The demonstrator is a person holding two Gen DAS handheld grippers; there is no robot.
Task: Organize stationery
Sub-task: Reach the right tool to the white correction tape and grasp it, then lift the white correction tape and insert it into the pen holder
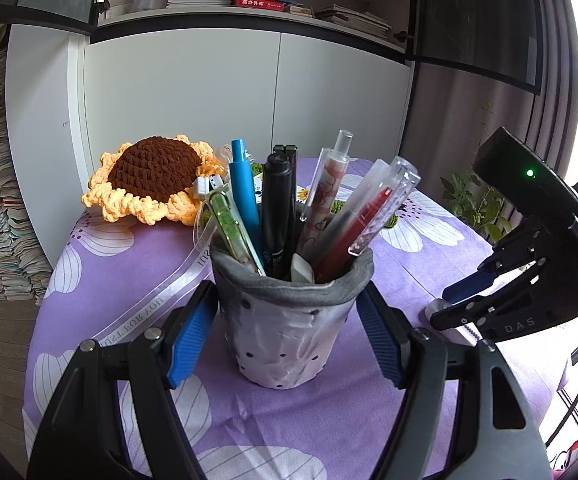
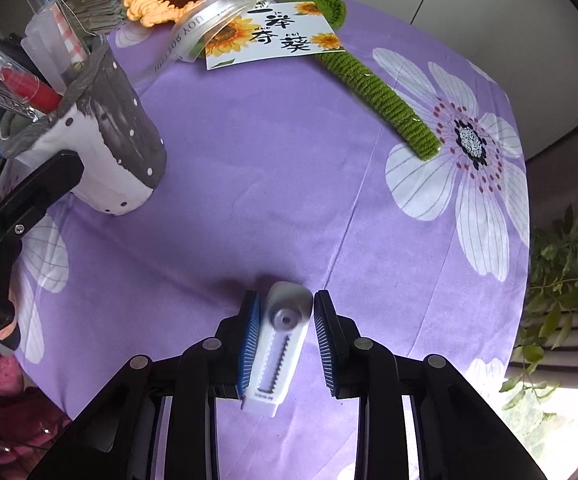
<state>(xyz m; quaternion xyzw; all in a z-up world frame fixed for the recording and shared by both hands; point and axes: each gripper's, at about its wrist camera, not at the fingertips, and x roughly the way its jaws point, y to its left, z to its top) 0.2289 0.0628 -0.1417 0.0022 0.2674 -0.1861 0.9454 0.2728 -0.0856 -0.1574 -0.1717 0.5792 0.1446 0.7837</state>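
Observation:
A grey-and-white dotted fabric pen holder [image 1: 289,320] stands on the purple flowered tablecloth [image 1: 289,420] and holds several pens. My left gripper [image 1: 287,328] is open with its blue pads on either side of the holder, close to its walls. The holder also shows in the right wrist view [image 2: 113,148]. A white utility knife [image 2: 279,348] lies on the cloth between the pads of my right gripper [image 2: 283,312], which is open around it; the left pad is against it, the right pad stands just off it. The right gripper also shows in the left wrist view [image 1: 453,304].
A crocheted sunflower [image 1: 153,180] with a green stem [image 2: 385,92], a ribbon and a sunflower card [image 2: 269,36] lies at the table's far side. White cabinets and bookshelves stand behind. A plant [image 2: 561,300] is off the table's right edge.

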